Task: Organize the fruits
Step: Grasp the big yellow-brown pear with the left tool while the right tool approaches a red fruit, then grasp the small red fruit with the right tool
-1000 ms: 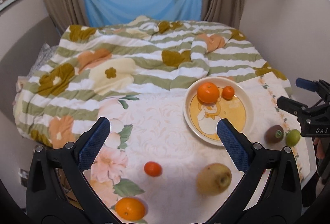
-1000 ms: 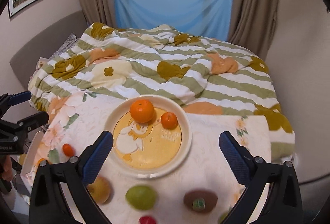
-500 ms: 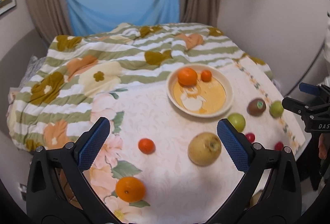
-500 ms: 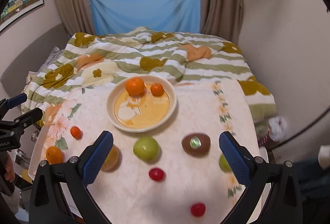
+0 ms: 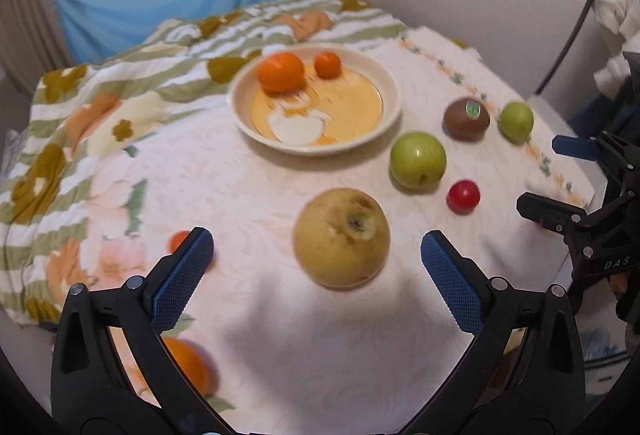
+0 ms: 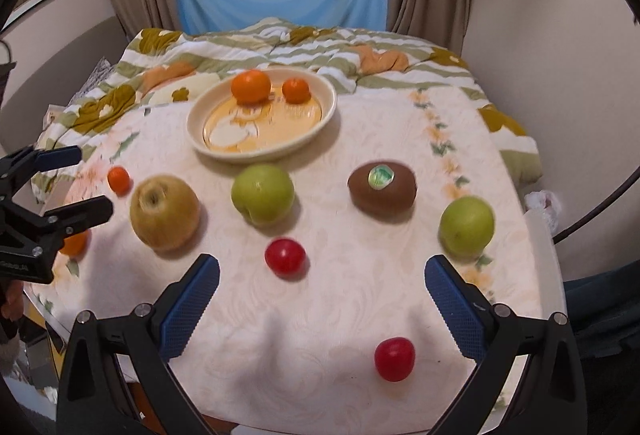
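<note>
Left gripper (image 5: 316,247): jaws spread wide, empty, framing the yellow-brown pear (image 5: 341,237) on the table (image 5: 256,339) without touching it. Right gripper (image 6: 322,275): jaws likewise wide, holding nothing, above a red cherry tomato (image 6: 285,258). The plate (image 6: 200,115), at 12 o'clock in the right wrist view, carries two oranges (image 6: 251,86); remaining fruit lies loose around it.

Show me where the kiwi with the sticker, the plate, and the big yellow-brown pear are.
kiwi (image 6: 382,195): right wrist view, brown skin below the sticker.
plate (image 6: 200,139): right wrist view, near-left rim.
pear (image 5: 340,239): left wrist view, middle of its skin.
</note>
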Demonstrator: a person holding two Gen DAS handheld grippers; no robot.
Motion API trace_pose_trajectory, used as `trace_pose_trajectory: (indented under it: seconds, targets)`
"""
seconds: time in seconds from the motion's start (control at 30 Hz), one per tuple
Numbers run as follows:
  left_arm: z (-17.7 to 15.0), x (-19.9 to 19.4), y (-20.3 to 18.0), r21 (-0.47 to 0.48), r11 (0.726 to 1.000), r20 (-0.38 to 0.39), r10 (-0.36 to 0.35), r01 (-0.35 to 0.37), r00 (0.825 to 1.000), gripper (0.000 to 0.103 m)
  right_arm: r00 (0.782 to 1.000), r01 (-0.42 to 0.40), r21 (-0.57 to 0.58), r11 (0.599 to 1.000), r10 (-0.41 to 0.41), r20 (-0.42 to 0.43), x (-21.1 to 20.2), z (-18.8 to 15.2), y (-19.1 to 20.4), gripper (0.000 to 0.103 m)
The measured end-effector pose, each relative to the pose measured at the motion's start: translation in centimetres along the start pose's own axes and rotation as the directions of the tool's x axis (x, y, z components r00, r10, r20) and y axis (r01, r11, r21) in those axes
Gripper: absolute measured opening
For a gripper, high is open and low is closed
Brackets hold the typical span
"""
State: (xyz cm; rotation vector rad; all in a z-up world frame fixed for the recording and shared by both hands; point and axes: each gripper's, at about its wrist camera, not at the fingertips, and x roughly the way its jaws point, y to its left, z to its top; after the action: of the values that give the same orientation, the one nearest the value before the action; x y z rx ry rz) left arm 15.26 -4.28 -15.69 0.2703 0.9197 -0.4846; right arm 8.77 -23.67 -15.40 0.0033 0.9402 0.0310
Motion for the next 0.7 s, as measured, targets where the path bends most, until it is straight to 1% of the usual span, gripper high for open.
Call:
trace_pose_trajectory:
  seconds: [0.13, 0.23, 0.3, 0.4, 0.47, 0.53, 0.6, 0.7]
  targets:
    - [-0.1, 2.7, -0.9, 0.017, 1.000, -0.045, -0.017, 0.018, 0.999, 0.103, 0.999, -0.003, -0.008, 1.000, 0.003, -0.035, 1.8, -0.8, -0.3, 0.102]
    - [0.0, 4.1, -1.2, 0.027, 0.999, -0.068, -0.015, 0.017, 0.998, 0.103, 0.999, -0.010, -0.016, 1.000, 0.009, -0.047, 2.6, -1.1, -0.3, 0.101]
    - [0.1, 4.7, -1.3, 0.029, 0.999, -0.078, -0.015, 0.017, 0.997, 0.103, 0.998, -0.011, -0.026, 1.000, 0.010, -0.058, 3.1, -1.1, -0.2, 0.099]
    - [0.2, 5.7, -1.4, 0.035, 0.999, -0.102, -0.014, 0.018, 0.995, 0.103, 0.997, -0.034, -0.024, 0.999, 0.033, -0.073, 3.9, -1.1, 0.1, 0.099]
    - [0.2, 6.4, -1.5, 0.033, 0.999, -0.126, -0.015, 0.020, 0.992, 0.090, 0.996, -0.045, -0.029, 0.999, 0.042, -0.080, 4.3, -1.2, 0.4, 0.099]
    - [0.1, 6.9, -1.5, 0.029, 0.999, -0.142, -0.016, 0.020, 0.990, 0.082, 0.995, -0.051, -0.035, 0.998, 0.048, -0.086, 4.7, -1.2, 0.6, 0.099]
    - [0.1, 6.9, -1.4, 0.026, 0.999, -0.140, -0.015, 0.018, 0.990, 0.082, 0.994, -0.063, -0.037, 0.997, 0.060, -0.094, 5.0, -1.1, 0.8, 0.090]
    - [0.0, 6.9, -1.3, 0.019, 1.000, -0.141, -0.019, 0.022, 0.990, 0.081, 0.991, -0.077, -0.046, 0.996, 0.072, -0.109, 5.5, -0.9, 1.1, 0.084]
